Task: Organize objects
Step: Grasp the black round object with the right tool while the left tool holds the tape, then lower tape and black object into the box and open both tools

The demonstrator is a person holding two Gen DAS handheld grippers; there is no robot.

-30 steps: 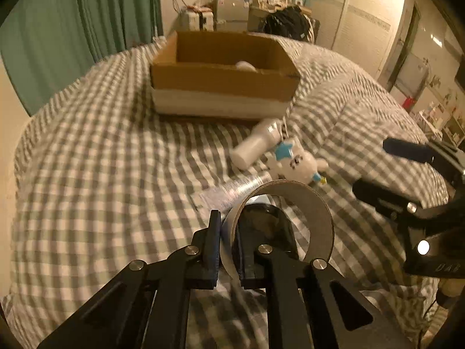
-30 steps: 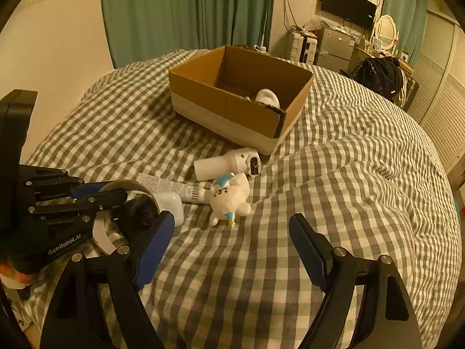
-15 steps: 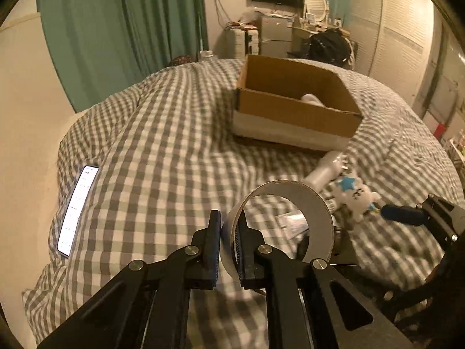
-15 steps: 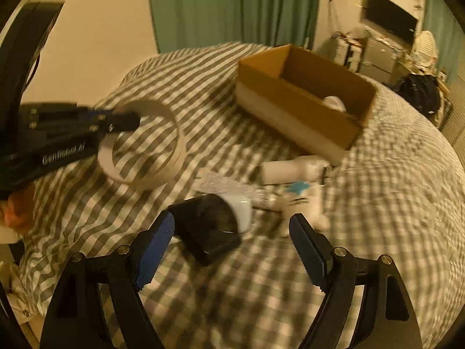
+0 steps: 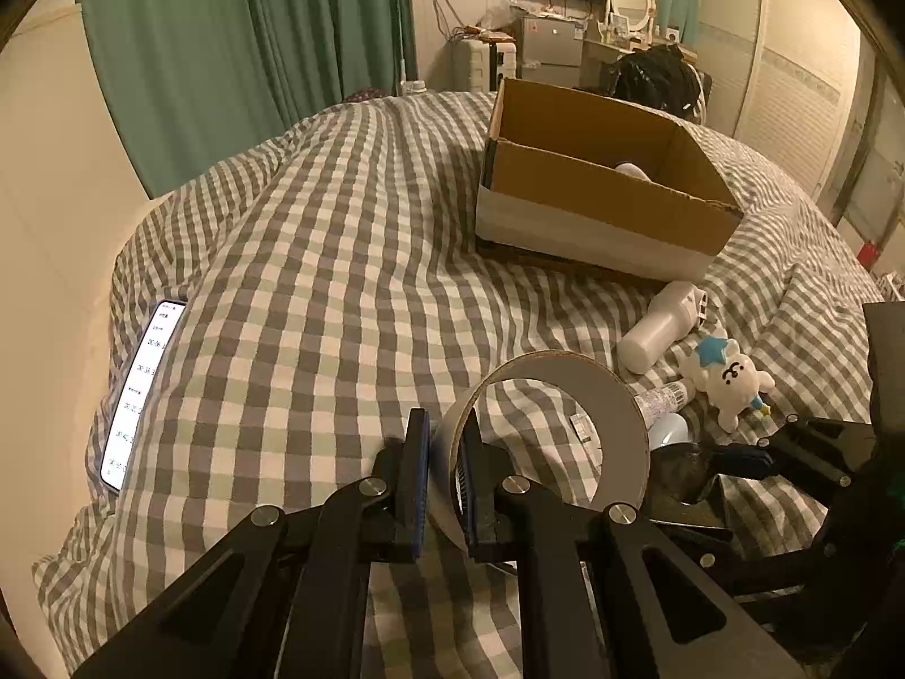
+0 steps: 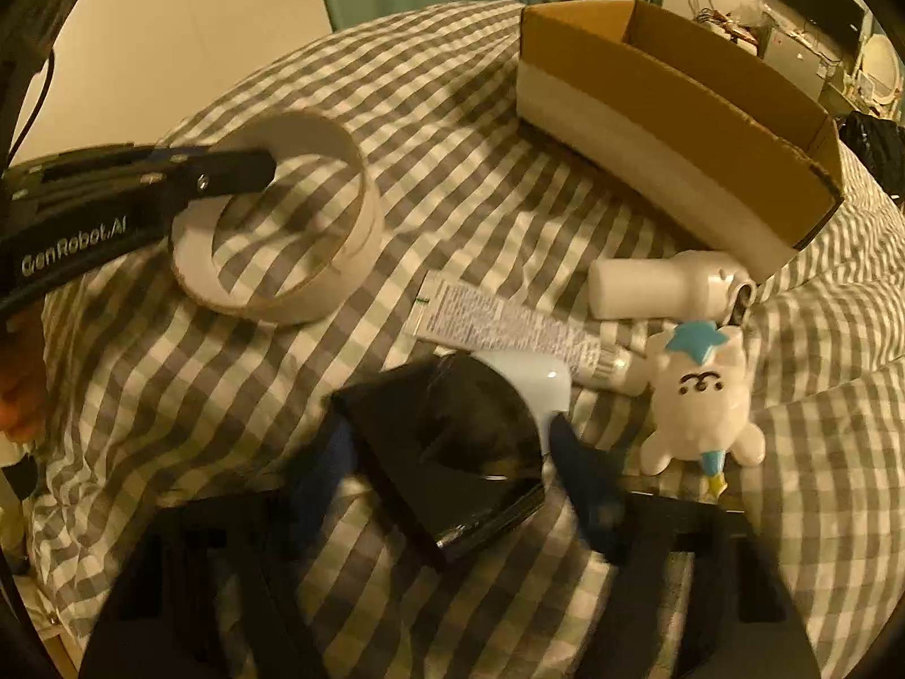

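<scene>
since half a second ago the right gripper [image 6: 452,486] has dropped low over the black case [image 6: 452,452], its blue-padded fingers [image 6: 588,486] now straddling it on both sides; whether they press on it cannot be told, since they are blurred. the case lies on the checked bedcover [image 5: 317,294] with a pale blue object [image 6: 537,379] touching its far end.

the left gripper [image 5: 444,469] reaches forward, level, jaws almost together, pinching the wall of the tape roll [image 5: 565,390], one finger inside the ring and one outside. the roll is held above the cover, to the left of the case.

one cardboard box [image 5: 594,192] sits toward the far side of the bed with one white thing inside. before it lie one white bottle [image 6: 662,283], one printed tube [image 6: 498,328] and one white plush toy [image 6: 701,396], close together. one lit phone [image 5: 141,390] lies at the bed's left edge.
</scene>
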